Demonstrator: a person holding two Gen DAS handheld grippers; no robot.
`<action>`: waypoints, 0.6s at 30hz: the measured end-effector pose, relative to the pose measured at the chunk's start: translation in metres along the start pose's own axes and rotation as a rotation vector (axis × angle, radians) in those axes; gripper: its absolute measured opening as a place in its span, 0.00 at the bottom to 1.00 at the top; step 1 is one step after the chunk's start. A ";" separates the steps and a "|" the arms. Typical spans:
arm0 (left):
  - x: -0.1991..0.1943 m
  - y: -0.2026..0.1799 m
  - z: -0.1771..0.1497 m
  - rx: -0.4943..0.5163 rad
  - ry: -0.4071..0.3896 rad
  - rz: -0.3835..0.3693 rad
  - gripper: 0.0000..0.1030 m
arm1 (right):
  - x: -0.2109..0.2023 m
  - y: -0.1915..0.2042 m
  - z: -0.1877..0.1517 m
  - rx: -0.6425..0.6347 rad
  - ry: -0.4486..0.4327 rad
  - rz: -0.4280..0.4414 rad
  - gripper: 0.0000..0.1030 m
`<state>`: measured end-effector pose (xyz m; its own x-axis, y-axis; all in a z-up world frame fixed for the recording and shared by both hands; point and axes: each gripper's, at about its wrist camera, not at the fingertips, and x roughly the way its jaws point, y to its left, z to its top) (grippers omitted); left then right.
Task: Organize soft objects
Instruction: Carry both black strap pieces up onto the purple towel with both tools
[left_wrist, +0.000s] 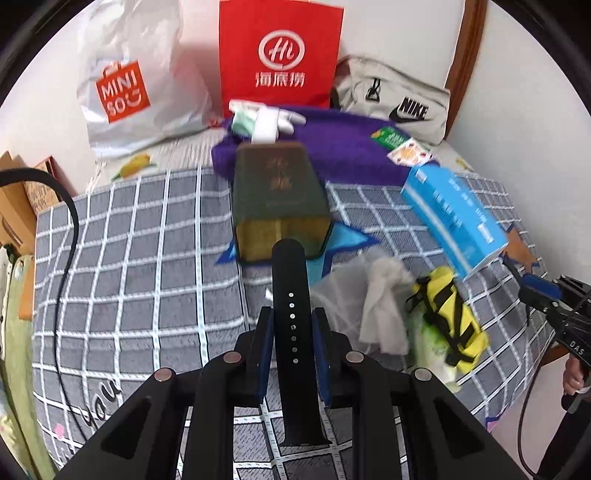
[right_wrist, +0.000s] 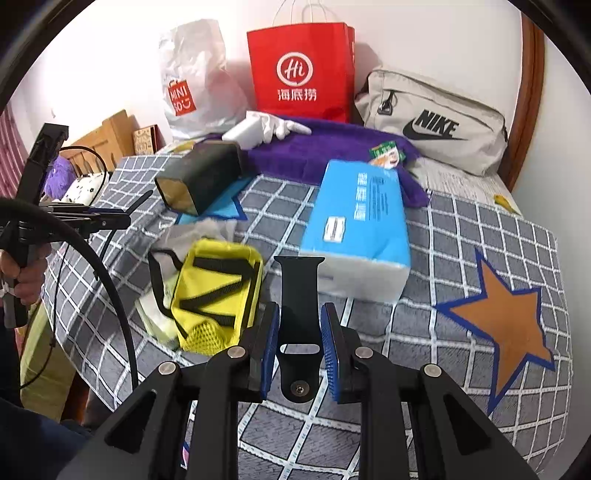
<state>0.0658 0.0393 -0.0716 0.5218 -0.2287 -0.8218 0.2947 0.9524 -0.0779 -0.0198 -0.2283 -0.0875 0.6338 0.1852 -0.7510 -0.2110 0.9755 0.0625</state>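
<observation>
My left gripper (left_wrist: 293, 321) is shut on a black watch strap with holes (left_wrist: 293, 343), held above the checked blanket (left_wrist: 147, 266). My right gripper (right_wrist: 301, 332) is shut on the other black strap half with a pin stud (right_wrist: 298, 314). On the bed lie a yellow pouch with black straps (right_wrist: 218, 291), a blue tissue pack (right_wrist: 360, 225), a dark green box (left_wrist: 277, 199), a purple towel (right_wrist: 332, 147), a white glove (right_wrist: 280, 127) and crumpled white tissue (left_wrist: 384, 310). The left gripper also shows at the left of the right wrist view (right_wrist: 110, 219).
A red paper bag (right_wrist: 301, 70), a white Miniso bag (right_wrist: 192, 85) and a grey Nike bag (right_wrist: 432, 122) stand along the wall. A wooden headboard (right_wrist: 528, 103) is at the right. A black cable (left_wrist: 70, 221) hangs at the left. Cardboard boxes (right_wrist: 110, 136) sit beyond the bed.
</observation>
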 end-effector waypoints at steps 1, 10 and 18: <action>-0.004 0.000 0.004 0.005 -0.009 0.001 0.19 | -0.001 -0.001 0.003 0.000 -0.004 0.000 0.22; -0.007 0.005 0.036 0.002 -0.033 0.008 0.19 | 0.003 -0.016 0.033 0.009 -0.016 -0.023 0.22; 0.004 0.012 0.070 -0.003 -0.037 0.009 0.19 | 0.011 -0.030 0.064 0.015 -0.035 -0.031 0.22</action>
<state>0.1274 0.0356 -0.0364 0.5534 -0.2271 -0.8013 0.2876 0.9551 -0.0720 0.0410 -0.2481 -0.0558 0.6654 0.1588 -0.7294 -0.1802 0.9824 0.0494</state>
